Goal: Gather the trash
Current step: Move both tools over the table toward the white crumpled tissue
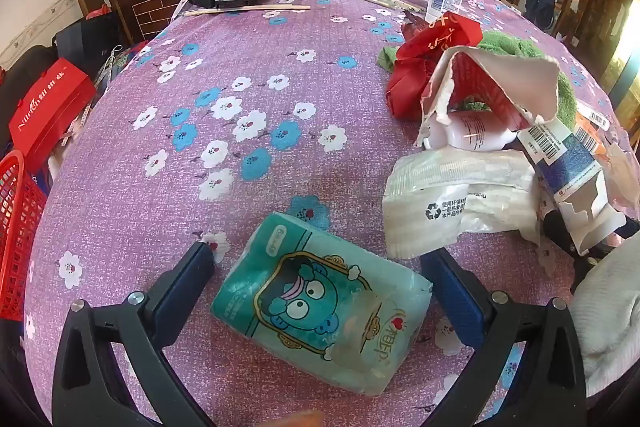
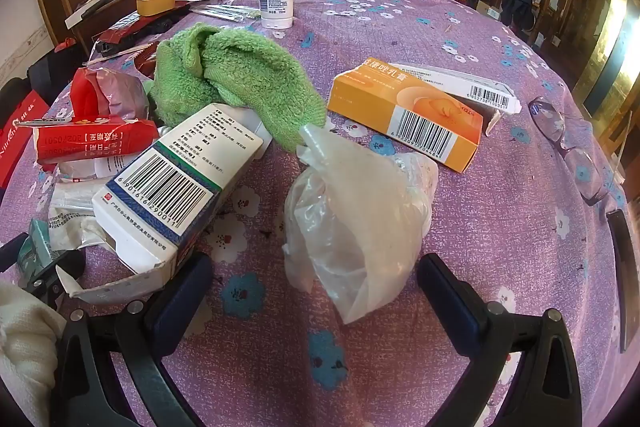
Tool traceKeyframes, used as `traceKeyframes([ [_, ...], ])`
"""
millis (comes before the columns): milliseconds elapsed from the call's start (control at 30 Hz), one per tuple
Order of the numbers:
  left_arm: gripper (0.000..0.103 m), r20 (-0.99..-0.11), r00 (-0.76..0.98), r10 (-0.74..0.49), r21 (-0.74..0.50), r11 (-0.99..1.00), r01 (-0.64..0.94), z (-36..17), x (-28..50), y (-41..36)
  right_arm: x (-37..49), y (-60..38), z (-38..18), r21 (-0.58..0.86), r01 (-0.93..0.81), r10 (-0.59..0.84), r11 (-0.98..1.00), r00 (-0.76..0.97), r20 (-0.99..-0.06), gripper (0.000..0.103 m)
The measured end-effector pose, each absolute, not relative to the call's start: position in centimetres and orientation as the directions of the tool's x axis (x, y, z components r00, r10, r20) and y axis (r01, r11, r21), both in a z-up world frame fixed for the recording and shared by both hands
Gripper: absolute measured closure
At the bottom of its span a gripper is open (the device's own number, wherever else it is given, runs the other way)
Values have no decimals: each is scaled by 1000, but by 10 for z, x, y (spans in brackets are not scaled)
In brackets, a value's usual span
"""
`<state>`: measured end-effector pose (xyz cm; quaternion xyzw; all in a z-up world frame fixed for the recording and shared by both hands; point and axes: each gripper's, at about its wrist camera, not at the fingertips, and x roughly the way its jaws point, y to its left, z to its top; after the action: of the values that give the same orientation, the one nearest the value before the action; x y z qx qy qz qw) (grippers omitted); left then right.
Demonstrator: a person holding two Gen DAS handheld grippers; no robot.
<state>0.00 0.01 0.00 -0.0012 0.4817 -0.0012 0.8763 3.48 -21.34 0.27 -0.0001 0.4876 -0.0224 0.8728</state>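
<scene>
- Both tongs released, jaws spread wide, nothing pinched. Left gripper [image 1: 316,263] straddles the teal tissue pack [image 1: 320,303] at lower centre of its view; right gripper [image 2: 316,267] straddles the crumpled clear plastic bag [image 2: 352,223] at lower centre of its view.
- Left view, far left edge: red basket [image 1: 18,231] beside the table, probably where the trash goes.
- Left view, right half: heap of torn white packaging [image 1: 452,203], red wrappers and a ripped carton on the purple flowered tablecloth [image 1: 240,59].
- Right view, left of centre: blue-and-white box [image 2: 172,195], open end near the left finger; green towel [image 2: 236,75] behind it.
- Right view, upper right of centre: orange box [image 2: 404,111]; eyeglasses [image 2: 568,143] at the right edge, not trash.
- Judgement: lower each gripper until the pads bracket its item, then close. The bag is limp; gather its bulk low, clear of the box.
</scene>
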Motion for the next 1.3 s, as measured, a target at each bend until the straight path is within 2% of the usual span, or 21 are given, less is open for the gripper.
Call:
traceKeyframes([
  [500, 0, -848, 530, -5, 1, 1000, 11, 0, 0, 0, 35, -213, 3, -22, 39, -39, 999, 523, -851, 0],
  [600, 0, -867, 495, -61, -35, 997, 61, 3, -5, 5, 35, -213, 3, -22, 39, -39, 999, 523, -851, 0],
  [700, 0, -850, 504, -152, -124, 988, 89, 11, -28, 19, 34, -214, 3, -22, 39, -39, 999, 523, -851, 0],
  [767, 0, -838, 519, -170, -142, 986, 93, 12, -38, 28, 32, -215, 3, -22, 39, -39, 999, 523, -851, 0],
  [1000, 0, -768, 623, -150, -114, 989, 98, 35, -76, 50, 42, -212, 2, -22, 30, -35, 999, 544, -838, 0],
  [1067, 0, -748, 653, -119, -97, 993, 69, 43, -87, 58, 37, -216, 7, -25, 13, -28, 1000, 523, -852, 7],
  [1167, 0, -709, 704, -42, -56, 998, 3, 54, -94, 70, -6, -222, 37, 9, -16, 16, 1000, 582, -813, 7],
  [1300, 0, -689, 702, 179, 54, 979, -198, 54, -88, 80, -52, -189, 77, -18, -116, 69, 993, 704, -706, 4],
])
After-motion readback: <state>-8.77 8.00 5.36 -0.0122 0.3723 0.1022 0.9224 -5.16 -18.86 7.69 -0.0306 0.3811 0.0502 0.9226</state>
